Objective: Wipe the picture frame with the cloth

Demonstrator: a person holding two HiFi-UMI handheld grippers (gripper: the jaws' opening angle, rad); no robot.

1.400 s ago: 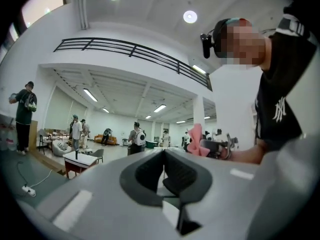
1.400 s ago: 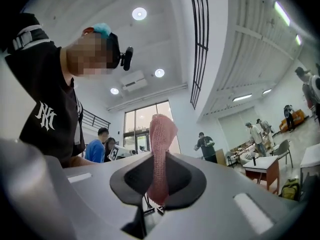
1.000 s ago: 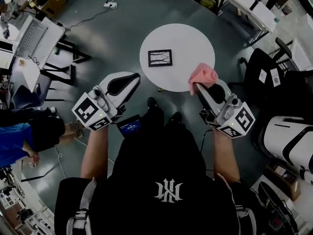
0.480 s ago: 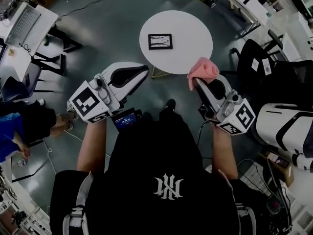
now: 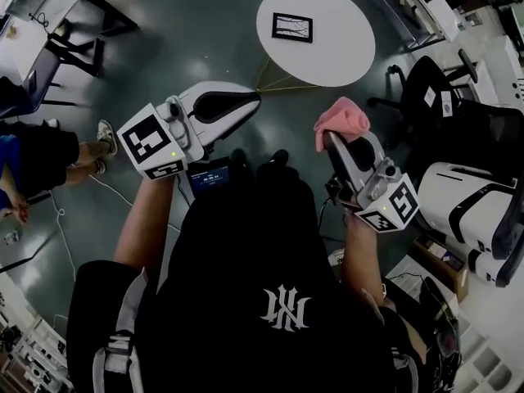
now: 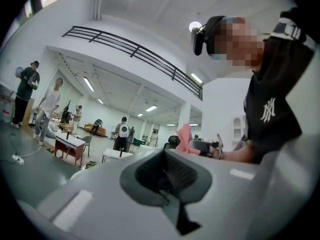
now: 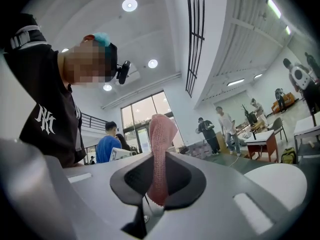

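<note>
Both tongs have drawn back from the round worktop point(image 5: 348, 51), which now sits farther off in the head view. Picture frame point(image 5: 292, 27) lies flat on it, well apart from both. Right tongs point(image 5: 330, 140) pinch the pink cloth point(image 5: 342, 119); left tongs point(image 5: 250, 98) are pressed together, empty. Wiping not yet begun; a fresh approach appears necessary

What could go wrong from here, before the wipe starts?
1. The picture frame lies loose on the round table. With the left gripper shut and far from it, a wipe may slide it.
2. The right gripper pinches the cloth by a narrow fold between its tongs, so drag might pull it out.
</note>
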